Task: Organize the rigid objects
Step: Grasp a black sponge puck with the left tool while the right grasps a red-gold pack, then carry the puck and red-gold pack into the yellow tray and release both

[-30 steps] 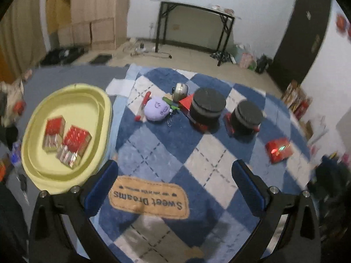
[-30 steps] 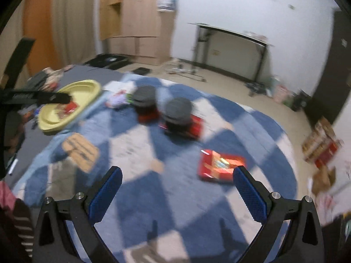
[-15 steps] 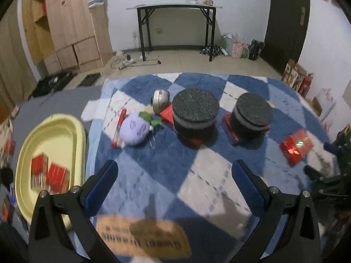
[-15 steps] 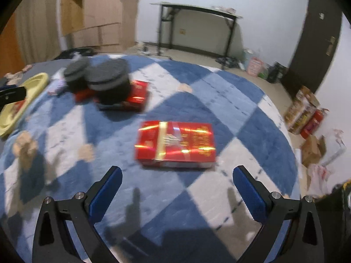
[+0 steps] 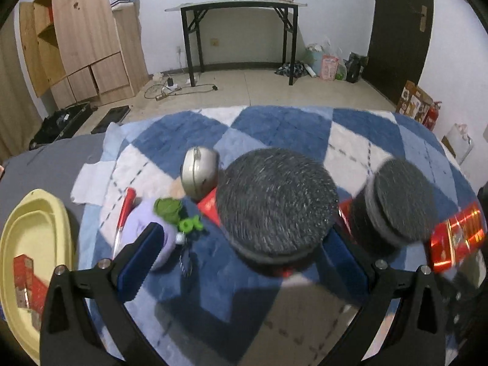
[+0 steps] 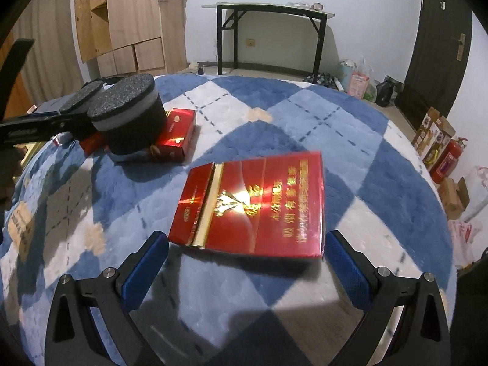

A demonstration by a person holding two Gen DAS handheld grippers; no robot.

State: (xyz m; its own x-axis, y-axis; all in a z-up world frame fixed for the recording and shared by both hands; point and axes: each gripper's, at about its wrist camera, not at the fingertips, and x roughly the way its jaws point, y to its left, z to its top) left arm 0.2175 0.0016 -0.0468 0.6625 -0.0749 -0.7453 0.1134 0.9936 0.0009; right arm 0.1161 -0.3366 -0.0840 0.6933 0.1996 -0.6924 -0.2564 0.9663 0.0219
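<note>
Two views. Left wrist: left tongs (image 5: 238, 259) wide over blue-white checked rug (image 5: 274, 128); black cylinder (image 5: 276, 210) between fingers; yellow tray (image 5: 39, 210) left; black folding table (image 5: 238, 9), wooden cabinet (image 5: 91, 36) behind. Right wrist: right tongs (image 6: 244, 259) wide, red box (image 6: 253, 207) flat on rug just ahead.

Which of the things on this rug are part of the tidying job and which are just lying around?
Job:
red box between the open right tool
black drum between the open left tool
yellow tray holding red boxes

Lying about:
purple plush
metal bell
red pen
</note>
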